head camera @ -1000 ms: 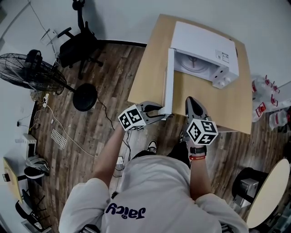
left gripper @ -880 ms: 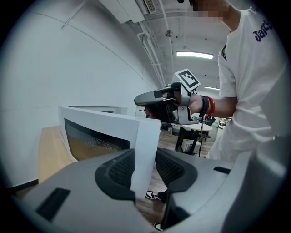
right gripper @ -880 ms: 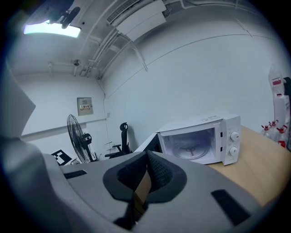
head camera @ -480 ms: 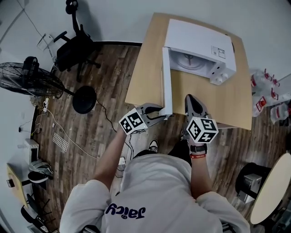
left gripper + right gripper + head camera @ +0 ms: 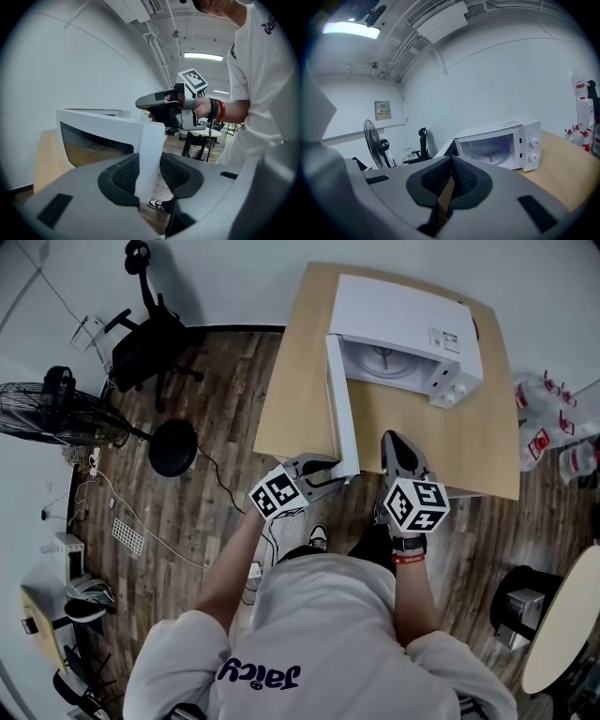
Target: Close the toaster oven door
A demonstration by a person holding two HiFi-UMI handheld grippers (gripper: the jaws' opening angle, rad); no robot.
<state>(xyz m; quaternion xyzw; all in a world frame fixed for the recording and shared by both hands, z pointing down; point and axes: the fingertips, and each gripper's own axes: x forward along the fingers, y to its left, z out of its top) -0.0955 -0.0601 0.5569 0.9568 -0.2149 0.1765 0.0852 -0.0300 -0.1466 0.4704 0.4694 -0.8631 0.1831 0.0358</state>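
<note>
Nearest, the left gripper (image 5: pixel 330 474) pinches the free edge of the open door (image 5: pixel 339 399); the right gripper (image 5: pixel 396 444), jaws pressed together on nothing, hovers just right of it over the tabletop (image 5: pixel 300 381) edge. The door runs straight away to its hinge on the toaster oven (image 5: pixel 403 315) at the far side, so closing likely means sweeping that edge rightward

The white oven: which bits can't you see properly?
Head view: the top of the oven hides most of its inside; its label is unreadably small.
Left gripper view: the door hides the oven body; the left gripper covers the door's bottom.
Right gripper view: the right gripper blocks most of the door; marks by the knobs are too small.
</note>
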